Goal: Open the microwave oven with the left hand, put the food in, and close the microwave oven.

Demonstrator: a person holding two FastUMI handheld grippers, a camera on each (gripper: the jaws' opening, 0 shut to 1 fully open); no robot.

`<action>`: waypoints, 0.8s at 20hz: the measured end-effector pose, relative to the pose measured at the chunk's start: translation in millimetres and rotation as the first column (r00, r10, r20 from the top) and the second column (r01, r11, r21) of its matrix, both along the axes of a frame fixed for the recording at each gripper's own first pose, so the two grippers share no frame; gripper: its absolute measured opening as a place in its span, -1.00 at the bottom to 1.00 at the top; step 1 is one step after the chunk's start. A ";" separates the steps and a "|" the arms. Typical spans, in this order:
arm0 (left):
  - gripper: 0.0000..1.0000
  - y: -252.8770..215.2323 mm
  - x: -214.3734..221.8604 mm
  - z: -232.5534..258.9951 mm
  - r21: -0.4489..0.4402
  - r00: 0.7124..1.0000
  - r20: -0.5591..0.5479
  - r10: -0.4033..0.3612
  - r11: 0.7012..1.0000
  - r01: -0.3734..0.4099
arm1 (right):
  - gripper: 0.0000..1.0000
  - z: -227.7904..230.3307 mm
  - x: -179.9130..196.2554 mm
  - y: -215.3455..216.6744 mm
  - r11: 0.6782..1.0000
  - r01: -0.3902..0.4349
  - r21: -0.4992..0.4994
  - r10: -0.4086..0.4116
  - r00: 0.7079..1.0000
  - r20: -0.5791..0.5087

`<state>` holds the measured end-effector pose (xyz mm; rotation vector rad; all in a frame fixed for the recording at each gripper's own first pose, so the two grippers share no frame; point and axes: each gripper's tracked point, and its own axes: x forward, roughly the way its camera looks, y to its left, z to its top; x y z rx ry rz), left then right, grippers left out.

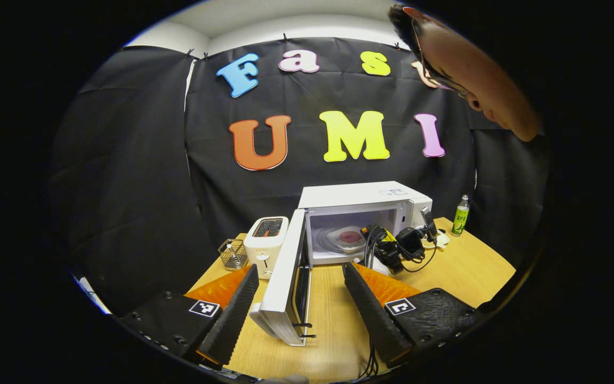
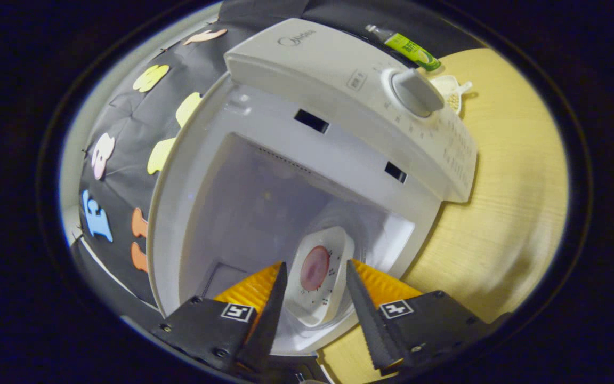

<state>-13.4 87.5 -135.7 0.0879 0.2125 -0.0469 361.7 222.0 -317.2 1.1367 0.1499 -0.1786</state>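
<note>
Standing on the wooden table (image 1: 461, 266), the white microwave oven (image 1: 363, 198) has its door (image 1: 284, 277) swung fully out toward the left gripper's camera, edge-on between that gripper's fingers. Inside the cavity, on the glass turntable (image 1: 333, 241), sits a white dish (image 2: 320, 274) carrying the food (image 2: 315, 268), a round reddish piece at its centre. The control panel with its knob (image 2: 416, 92) is seen in the right gripper view. A white toaster (image 1: 265, 239) stands just beside the door's hinge side, with a small wire basket (image 1: 232, 254) next to it. A green bottle (image 1: 460, 215) stands near the oven's far side.

The left gripper (image 1: 301, 320) hangs over the table with jaws wide, holding nothing; the door's lower edge lies between its fingers, contact not established. The right gripper (image 2: 312, 314) is at the oven mouth, jaws spread apart and empty, the dish lying beyond and between the fingertips, untouched.
</note>
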 end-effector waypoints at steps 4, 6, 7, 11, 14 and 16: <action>0.92 1.2 -1.2 15.4 -0.004 0.999 0.032 -0.005 1.000 0.005 | 0.98 35.9 -33.4 -8.9 0.977 -0.058 -0.204 0.059 0.998 0.002; 0.93 3.2 -2.1 27.0 0.001 0.999 0.054 -0.003 1.000 0.003 | 0.75 62.2 -53.0 -14.2 0.941 -0.101 -0.323 0.106 0.994 -0.002; 0.92 2.7 -1.6 32.4 0.003 0.998 0.066 -0.002 1.000 0.002 | 0.98 79.0 -62.7 -20.2 0.915 -0.118 -0.386 0.128 0.992 0.002; 0.93 3.5 -3.2 44.1 -0.006 0.994 0.106 0.007 1.000 -0.007 | 0.82 136.3 -114.4 -48.6 0.777 -0.168 -0.606 0.222 0.975 0.015; 0.93 2.4 0.1 46.5 -0.026 0.992 0.128 0.017 1.000 -0.014 | 0.80 162.9 -154.7 -88.8 0.708 -0.183 -0.682 0.241 0.970 -0.010; 0.93 3.9 0.9 45.4 -0.029 0.990 0.138 0.020 0.999 -0.016 | 1.00 173.3 -179.6 -122.6 0.644 -0.190 -0.741 0.233 0.971 -0.047</action>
